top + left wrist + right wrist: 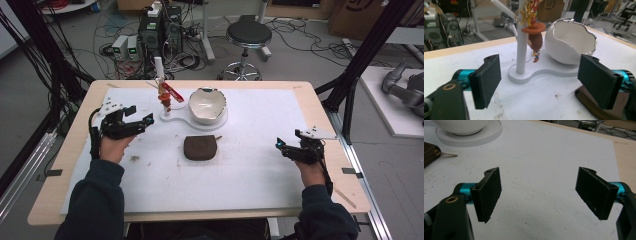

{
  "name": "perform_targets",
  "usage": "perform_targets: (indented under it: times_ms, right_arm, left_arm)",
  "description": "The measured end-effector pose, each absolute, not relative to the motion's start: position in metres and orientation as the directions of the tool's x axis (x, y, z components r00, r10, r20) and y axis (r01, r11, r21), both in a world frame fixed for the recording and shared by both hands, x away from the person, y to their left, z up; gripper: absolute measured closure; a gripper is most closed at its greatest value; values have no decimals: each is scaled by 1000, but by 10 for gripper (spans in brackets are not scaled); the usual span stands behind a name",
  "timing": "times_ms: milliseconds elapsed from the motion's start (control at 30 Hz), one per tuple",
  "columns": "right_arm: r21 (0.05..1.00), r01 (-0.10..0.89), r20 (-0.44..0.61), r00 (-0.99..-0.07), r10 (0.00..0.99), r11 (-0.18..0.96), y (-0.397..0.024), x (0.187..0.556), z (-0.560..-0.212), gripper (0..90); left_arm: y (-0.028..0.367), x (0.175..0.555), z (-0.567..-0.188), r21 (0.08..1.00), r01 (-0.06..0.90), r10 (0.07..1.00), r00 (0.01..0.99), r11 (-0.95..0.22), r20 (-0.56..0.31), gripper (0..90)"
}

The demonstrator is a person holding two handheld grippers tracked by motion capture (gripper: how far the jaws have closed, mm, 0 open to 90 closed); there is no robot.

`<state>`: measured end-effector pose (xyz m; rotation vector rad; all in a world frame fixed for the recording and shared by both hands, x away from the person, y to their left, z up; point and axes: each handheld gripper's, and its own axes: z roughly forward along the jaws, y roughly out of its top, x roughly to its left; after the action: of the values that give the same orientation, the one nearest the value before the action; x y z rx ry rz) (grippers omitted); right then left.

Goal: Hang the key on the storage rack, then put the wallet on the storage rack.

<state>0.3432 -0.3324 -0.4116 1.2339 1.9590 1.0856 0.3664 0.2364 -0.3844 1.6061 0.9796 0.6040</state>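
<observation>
Pouch: a dark brown zipped pouch (200, 148), flat and roughly rectangular with rounded corners, lying near the middle of the white mat (250, 175). In the right gripper view its zip edge and a thin gold pull (445, 154) show at the far left.
Bowl: a white, eggshell-shaped bowl (206, 105) with a jagged, silver-edged rim, upright on the round end of a white stand base (197, 123), at 12 o'clock from the pouch and just beyond it.
Post: a white upright post (159, 70) on the smaller end of the same base, with small red, orange and yellow trinkets (167, 95) hanging from it, at 9 o'clock from the bowl.
Left gripper: the left gripper (141, 115) is held over the mat's left side, jaws wide apart with nothing between them. In the left gripper view its jaws frame the post and bowl.
Pouch relative to left gripper: at about 4 o'clock from it in the high view, apart; a brown zip corner shows under the right jaw in the left gripper view.
Right gripper: the right gripper (286, 144) is near the mat's right edge, jaws spread wide over bare mat, holding nothing.
Pouch relative to right gripper: at 9 o'clock from it, well apart.
</observation>
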Motion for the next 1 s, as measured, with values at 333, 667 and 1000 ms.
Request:
perform_targets:
  times_ms: [333,667,1000]
  right_arm:
    - [856,452,-53,-403,914,248,-328,345,-412,211]
    - [856,449,-58,-412,909,258,-327,342,-411,211]
    - [856,447,-49,-428,903,258,-325,342,-411,211]
  left_arm:
    - [259,349,-406,972,233,842,526,-3,-123,185]
    - [253,345,-406,972,233,841,529,-12,-117,190]
    - [249,342,-408,969,248,830,545,-20,-122,191]
